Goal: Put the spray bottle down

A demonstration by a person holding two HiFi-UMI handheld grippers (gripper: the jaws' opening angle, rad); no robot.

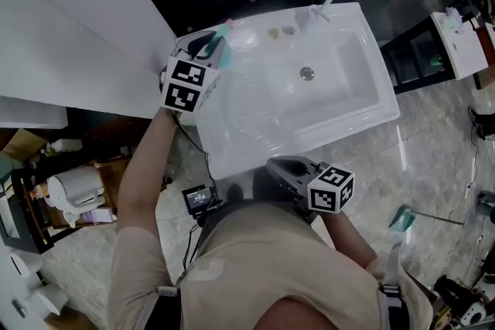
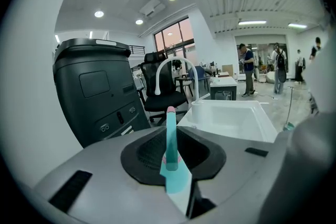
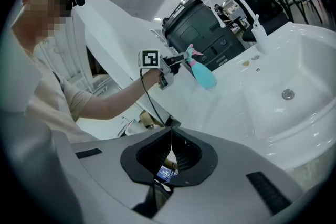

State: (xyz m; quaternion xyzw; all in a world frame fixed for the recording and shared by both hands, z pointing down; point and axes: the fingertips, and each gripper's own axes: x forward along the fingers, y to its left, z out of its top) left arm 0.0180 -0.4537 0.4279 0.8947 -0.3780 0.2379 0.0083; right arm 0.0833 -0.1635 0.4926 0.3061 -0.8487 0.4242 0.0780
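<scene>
Spray bottle [image 2: 175, 178], teal with a pink tip, sits clamped between the jaws of the left gripper [image 2: 169, 139] at the lower centre of the left gripper view. Its thin upper part runs straight up the frame from between the pads, and the pink end points at the white faucet [image 2: 173, 63].

The right gripper [image 3: 170, 134] hangs at the near edge of the sink [image 1: 255, 143], jaws closed together with nothing between them.

Seen from the right gripper view, the bottle is at centre frame. Its long axis is tilted, with the pink nozzle to the upper left and the teal base to the lower right, low over the sink's flat white drainboard. Whether the base touches the surface cannot be told.

In the head view the bottle is at the sink's upper left corner. Behind it stand a black machine [image 2: 94, 92] and a black office chair [image 2: 163, 97].
</scene>
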